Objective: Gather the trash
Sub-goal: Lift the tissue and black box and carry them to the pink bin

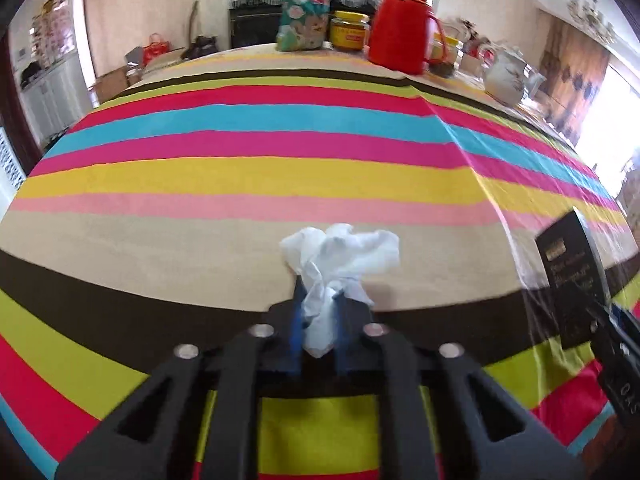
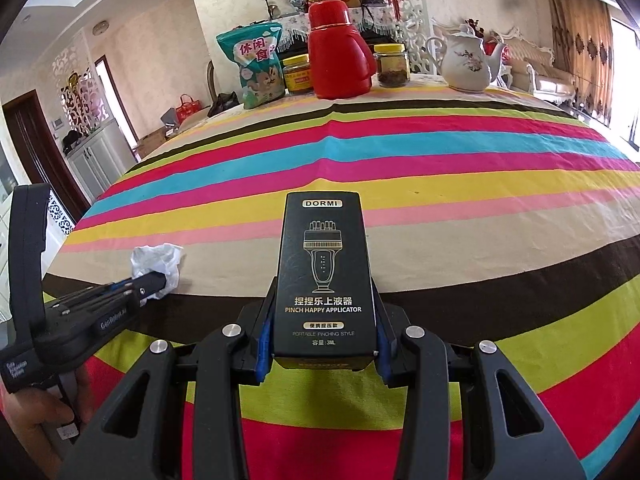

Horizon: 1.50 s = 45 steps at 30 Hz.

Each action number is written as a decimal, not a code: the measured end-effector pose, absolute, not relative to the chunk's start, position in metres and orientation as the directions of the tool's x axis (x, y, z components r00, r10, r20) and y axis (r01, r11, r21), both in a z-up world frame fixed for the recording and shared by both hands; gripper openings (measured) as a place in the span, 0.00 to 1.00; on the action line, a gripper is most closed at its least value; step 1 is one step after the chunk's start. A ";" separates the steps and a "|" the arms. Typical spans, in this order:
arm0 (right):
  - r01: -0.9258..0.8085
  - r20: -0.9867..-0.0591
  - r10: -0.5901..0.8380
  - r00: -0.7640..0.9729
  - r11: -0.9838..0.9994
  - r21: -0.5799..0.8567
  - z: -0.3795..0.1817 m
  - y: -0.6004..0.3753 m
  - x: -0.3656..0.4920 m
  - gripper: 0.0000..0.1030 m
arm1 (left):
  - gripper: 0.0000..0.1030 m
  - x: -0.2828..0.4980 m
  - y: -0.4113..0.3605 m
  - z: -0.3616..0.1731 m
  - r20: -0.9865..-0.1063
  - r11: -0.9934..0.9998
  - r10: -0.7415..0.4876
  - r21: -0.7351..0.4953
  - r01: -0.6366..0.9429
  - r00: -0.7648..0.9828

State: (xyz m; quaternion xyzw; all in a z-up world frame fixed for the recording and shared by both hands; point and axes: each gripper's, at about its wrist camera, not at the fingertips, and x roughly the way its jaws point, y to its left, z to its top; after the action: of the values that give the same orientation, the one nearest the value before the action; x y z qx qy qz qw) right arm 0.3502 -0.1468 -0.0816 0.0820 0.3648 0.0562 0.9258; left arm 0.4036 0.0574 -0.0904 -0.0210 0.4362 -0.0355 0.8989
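My left gripper (image 1: pixel 318 300) is shut on a crumpled white tissue (image 1: pixel 340 254) and holds it just above the striped tablecloth (image 1: pixel 240 176). The tissue (image 2: pixel 158 260) and the left gripper (image 2: pixel 162 284) also show at the left of the right wrist view. My right gripper (image 2: pixel 324 336) is shut on a black DORMI applicator box (image 2: pixel 326 276), held upright above the cloth. The box (image 1: pixel 572 276) also shows at the right edge of the left wrist view.
At the table's far edge stand a snack bag (image 2: pixel 256 68), a yellow-lidded jar (image 2: pixel 298 74), a red thermos (image 2: pixel 340 48), a second jar (image 2: pixel 392 64) and a white teapot (image 2: pixel 468 60). A sofa (image 2: pixel 540 68) stands beyond, cabinets (image 2: pixel 100 156) at left.
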 end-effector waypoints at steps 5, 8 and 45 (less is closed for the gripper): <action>-0.048 -0.669 0.173 0.723 0.978 0.201 -0.083 -0.148 0.351 0.38 | 0.09 0.382 0.059 -0.081 -0.744 0.997 -0.078 -0.059 0.051 0.664; -0.060 -0.668 0.178 0.723 0.979 0.196 -0.082 -0.146 0.351 0.38 | 0.09 0.368 0.060 -0.075 -0.721 0.998 -0.064 -0.049 0.041 0.689; -0.606 -0.528 0.550 0.647 0.791 0.081 -0.005 0.009 0.226 0.38 | 0.10 0.127 0.185 0.002 -0.467 0.958 0.233 -0.041 -0.284 0.853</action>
State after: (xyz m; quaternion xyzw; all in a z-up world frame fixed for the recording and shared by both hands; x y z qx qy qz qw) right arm 0.2255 0.0094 -0.0055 -0.0514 0.2733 0.3192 0.9059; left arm 0.1274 0.1849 0.0017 -0.0541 0.2353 0.1346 0.9610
